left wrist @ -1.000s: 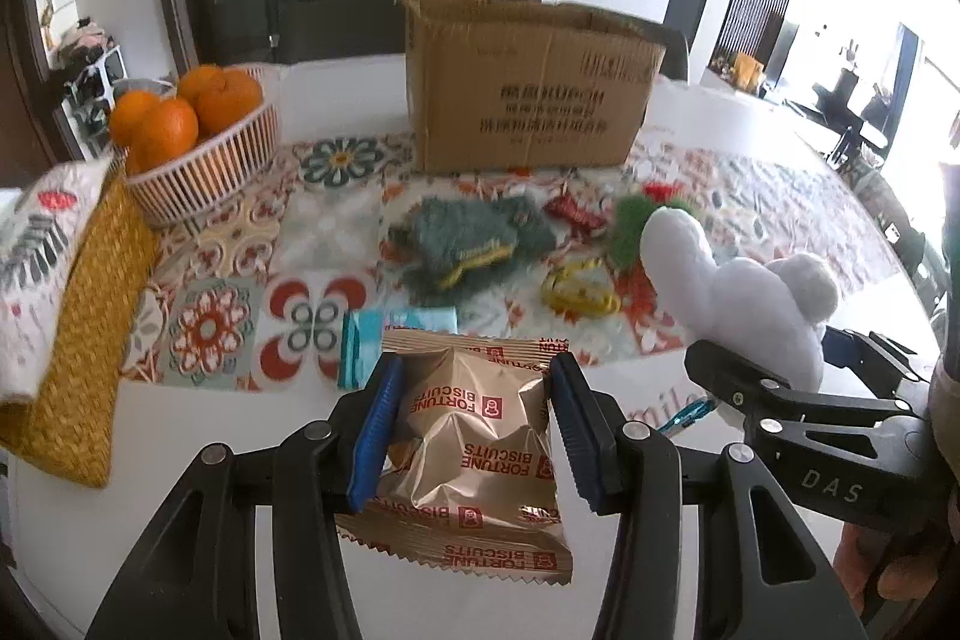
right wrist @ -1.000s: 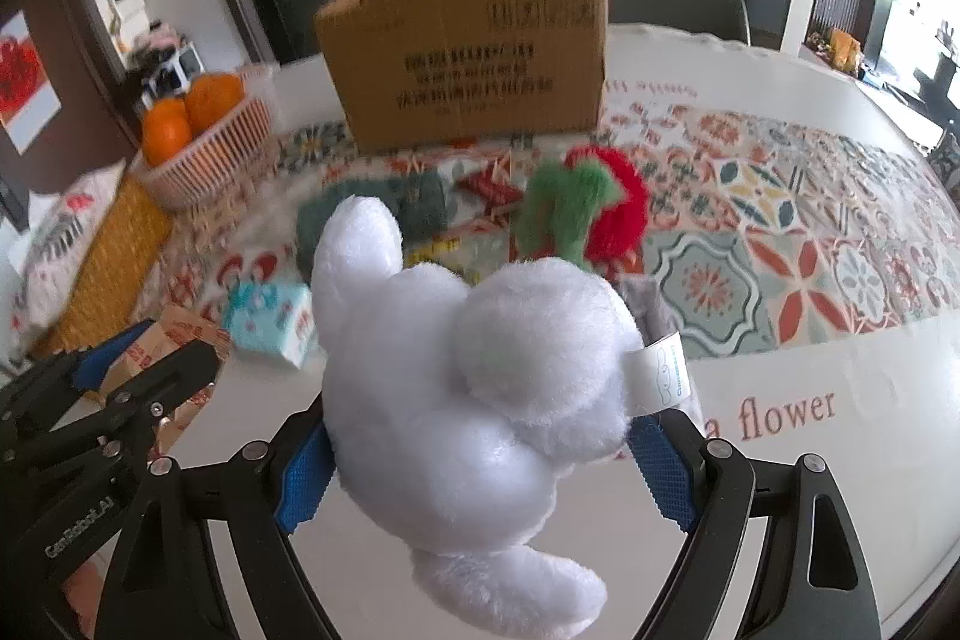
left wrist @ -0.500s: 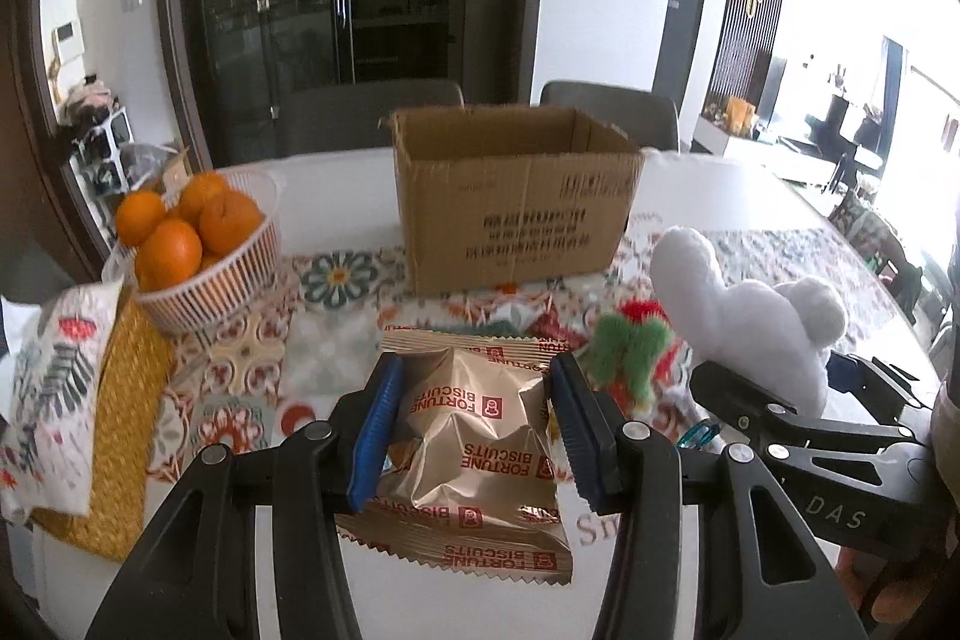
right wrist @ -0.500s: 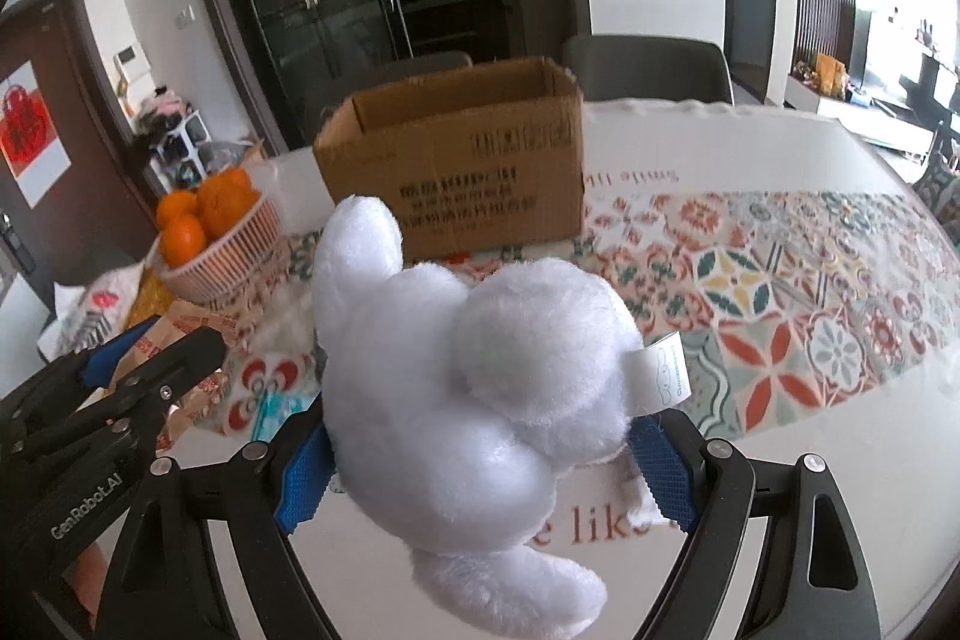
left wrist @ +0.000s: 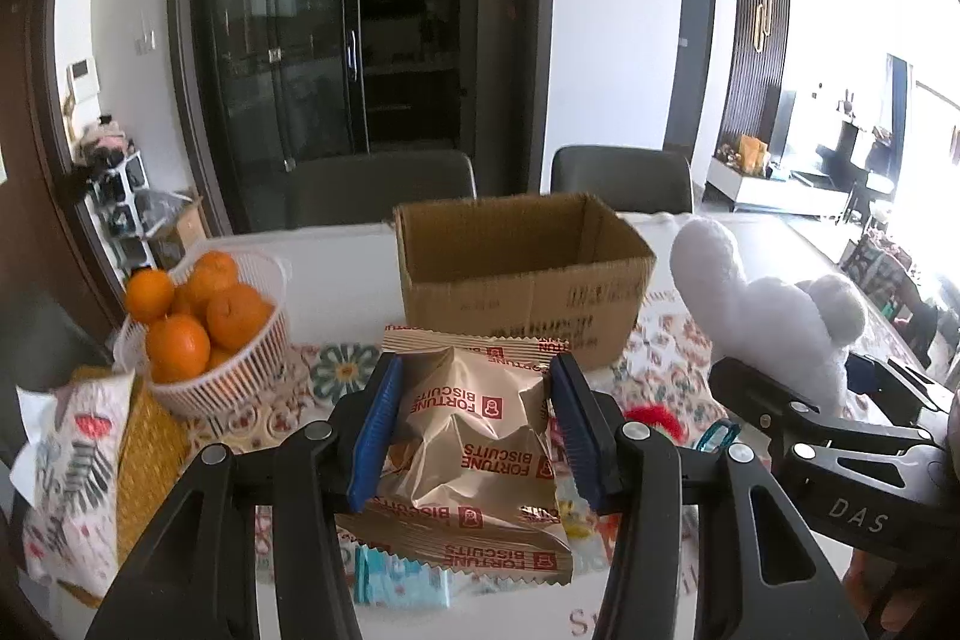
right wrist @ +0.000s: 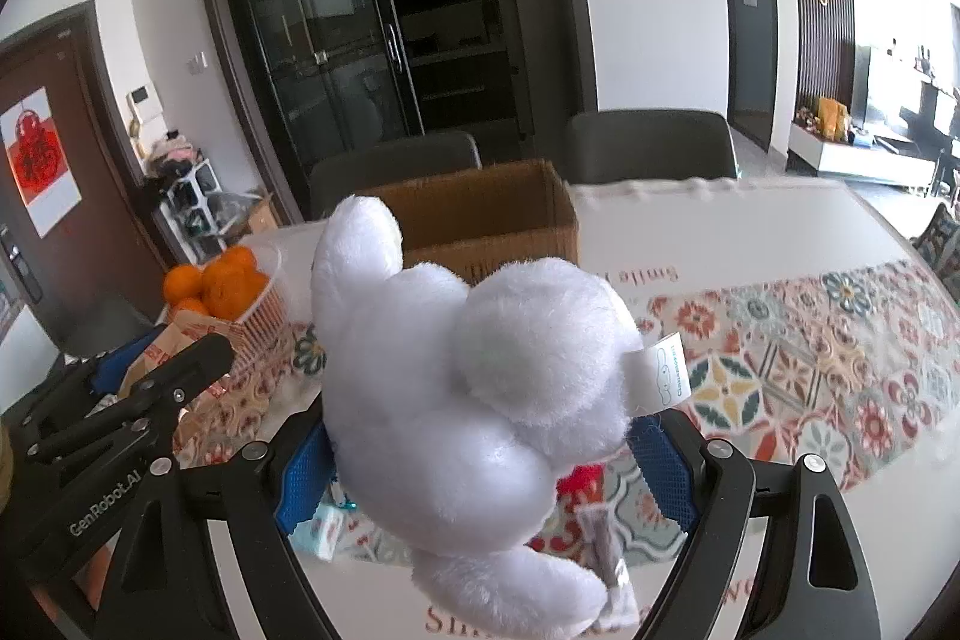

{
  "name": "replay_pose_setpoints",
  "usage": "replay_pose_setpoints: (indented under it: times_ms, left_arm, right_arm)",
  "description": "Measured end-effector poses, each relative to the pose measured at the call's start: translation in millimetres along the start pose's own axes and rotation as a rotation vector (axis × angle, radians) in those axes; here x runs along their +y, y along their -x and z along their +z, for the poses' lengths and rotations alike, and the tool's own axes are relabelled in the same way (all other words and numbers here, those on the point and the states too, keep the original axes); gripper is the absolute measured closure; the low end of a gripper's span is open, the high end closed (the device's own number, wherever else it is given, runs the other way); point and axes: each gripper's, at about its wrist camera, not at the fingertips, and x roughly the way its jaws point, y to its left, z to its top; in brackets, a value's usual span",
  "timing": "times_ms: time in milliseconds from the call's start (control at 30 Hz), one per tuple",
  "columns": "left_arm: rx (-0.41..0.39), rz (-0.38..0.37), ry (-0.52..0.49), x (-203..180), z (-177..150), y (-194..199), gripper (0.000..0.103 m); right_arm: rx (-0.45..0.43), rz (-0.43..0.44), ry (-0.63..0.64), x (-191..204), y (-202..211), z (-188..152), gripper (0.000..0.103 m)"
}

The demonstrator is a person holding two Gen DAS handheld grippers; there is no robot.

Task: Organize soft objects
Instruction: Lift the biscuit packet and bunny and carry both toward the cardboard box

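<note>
My left gripper [left wrist: 474, 430] is shut on a gold biscuit packet [left wrist: 474, 436] printed "FORTUNE BISCUITS", held up above the table. My right gripper [right wrist: 480, 466] is shut on a white plush toy [right wrist: 474, 382], which fills the middle of the right wrist view and shows at the right of the left wrist view as white plush toy [left wrist: 768, 310]. An open cardboard box [left wrist: 516, 280] stands on the table straight ahead, beyond both grippers, its inside dark and bare as far as I see. The cardboard box [right wrist: 480, 214] peeks out behind the plush.
A white basket of oranges [left wrist: 204, 340] stands at the left, with a patterned pouch [left wrist: 66, 466] on a yellow woven mat [left wrist: 144, 460]. A light blue packet [left wrist: 396, 583] and a red fuzzy item [left wrist: 654, 415] lie on the patterned runner [right wrist: 780, 370]. Two dark chairs [left wrist: 378, 190] stand behind the table.
Both grippers rose and tilted up with their loads. The box's open top has come into view and the items on the runner have dropped low in the frames.
</note>
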Motion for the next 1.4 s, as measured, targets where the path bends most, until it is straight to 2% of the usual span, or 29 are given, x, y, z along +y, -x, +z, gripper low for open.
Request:
replay_pose_setpoints:
  times_ms: [367,800,967,1400]
  left_arm:
    - [-0.045,0.033,-0.016,-10,45,-14,0.053]
    - [-0.062,0.030,-0.015,-10,93,-37,0.053]
    - [-0.038,0.021,-0.010,-9,110,-50,0.053]
    - [0.079,-0.009,0.007,0,143,-108,0.053]
  right_arm:
    - [-0.042,0.013,-0.024,-13,-16,42,0.017]
    - [-0.075,0.020,0.006,-9,-34,97,0.017]
    - [-0.050,0.035,0.018,-7,-50,116,0.016]
    - [0.107,0.040,0.019,-16,-115,153,0.016]
